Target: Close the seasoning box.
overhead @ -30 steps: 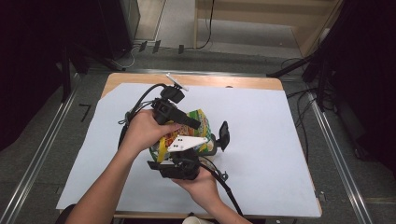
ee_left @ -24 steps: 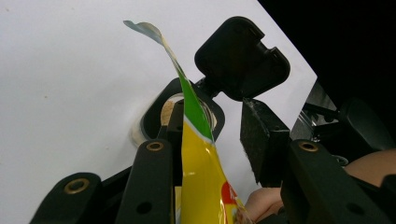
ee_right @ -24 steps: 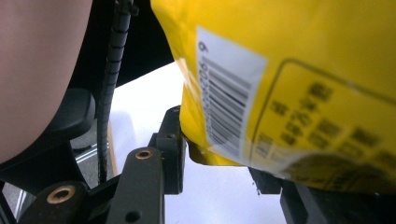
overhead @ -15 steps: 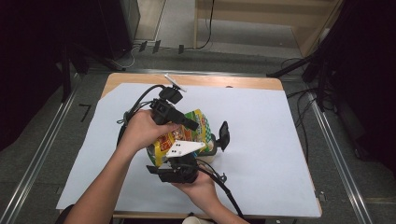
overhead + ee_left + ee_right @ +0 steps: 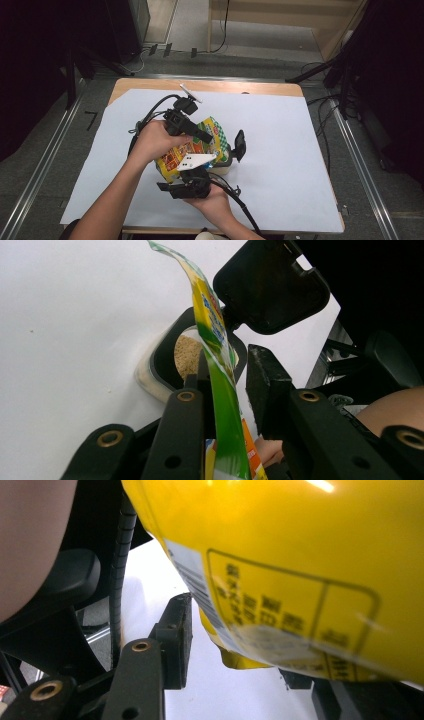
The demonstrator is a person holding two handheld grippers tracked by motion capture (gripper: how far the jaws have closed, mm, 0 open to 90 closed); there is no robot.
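Note:
A yellow and green snack bag point(image 5: 196, 146) hangs tilted over a clear tub point(image 5: 223, 166) with its black lid point(image 5: 240, 145) flipped up. Brown granules point(image 5: 186, 354) lie in the tub. My left gripper point(image 5: 202, 134) sits on top of the bag. Its jaws point(image 5: 230, 357) have just been closing around the bag's top edge point(image 5: 220, 370). The film lies against one jaw, with a gap to the other. My right gripper point(image 5: 200, 172) is under the bag and has just been opening. In the right gripper view the bag's bottom point(image 5: 300, 580) lies between its jaws point(image 5: 240, 645), clear of the visible pad point(image 5: 184, 640).
White paper point(image 5: 290, 125) covers the wooden table, with bare room to the right and far side. Cables point(image 5: 150, 112) trail from both grippers. Metal rails point(image 5: 45, 165) and dark stands flank the table.
The right gripper's grey plate has shifted slightly toward the near-left. The bag, tub and left hand stay about where they were.

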